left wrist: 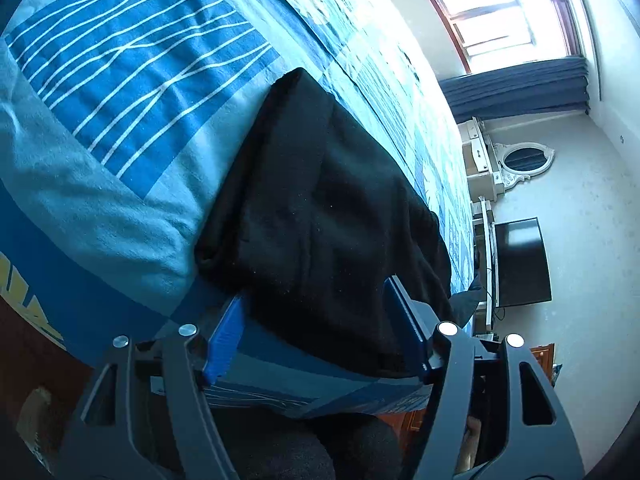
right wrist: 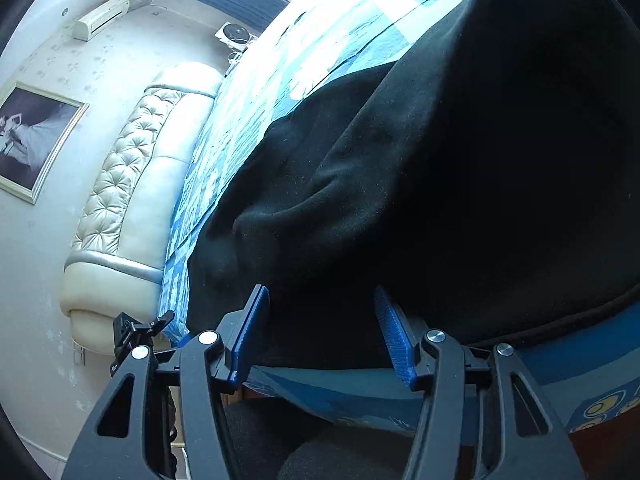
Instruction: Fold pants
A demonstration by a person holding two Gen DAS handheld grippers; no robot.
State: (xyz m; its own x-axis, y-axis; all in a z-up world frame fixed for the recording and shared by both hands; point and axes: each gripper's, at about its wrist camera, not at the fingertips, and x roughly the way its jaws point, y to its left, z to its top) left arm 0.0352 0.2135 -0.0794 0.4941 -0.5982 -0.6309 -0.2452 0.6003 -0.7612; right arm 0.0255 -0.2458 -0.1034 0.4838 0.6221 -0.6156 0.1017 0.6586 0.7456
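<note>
While no readable brand or label shows on either tool, partial yellow lettering on the bed's [left wrist: 132,216] near blue border stays too cropped to make out. Black pants [left wrist: 320,216], a soft, fleecy fabric flecked with lint, lie folded into a thick rectangular bundle on the bed, close to its near edge, atop a cotton cover [left wrist: 132,64] printed in blue panels with thin white branching lines. The left gripper [left wrist: 320,332] stands with its jaws spread, ribbed blue pads [left wrist: 224,340] flanking the near edge of the bundle without pressing it. The right gripper [right wrist: 320,332] is likewise spread, its ridged blue pads [right wrist: 394,340] either side of the pants' [right wrist: 460,184] near hem, not pinching the cloth. Both tools have matte black arms joined by round silver pins. At the far left, in the right wrist view, a tufted cream headboard [right wrist: 132,200] of shiny leather-like material stands against the wall, beside a framed picture [right wrist: 36,140]. In the left wrist view a dark flat screen [left wrist: 520,260] and an ornate white oval mirror [left wrist: 524,158] sit at the far right.
</note>
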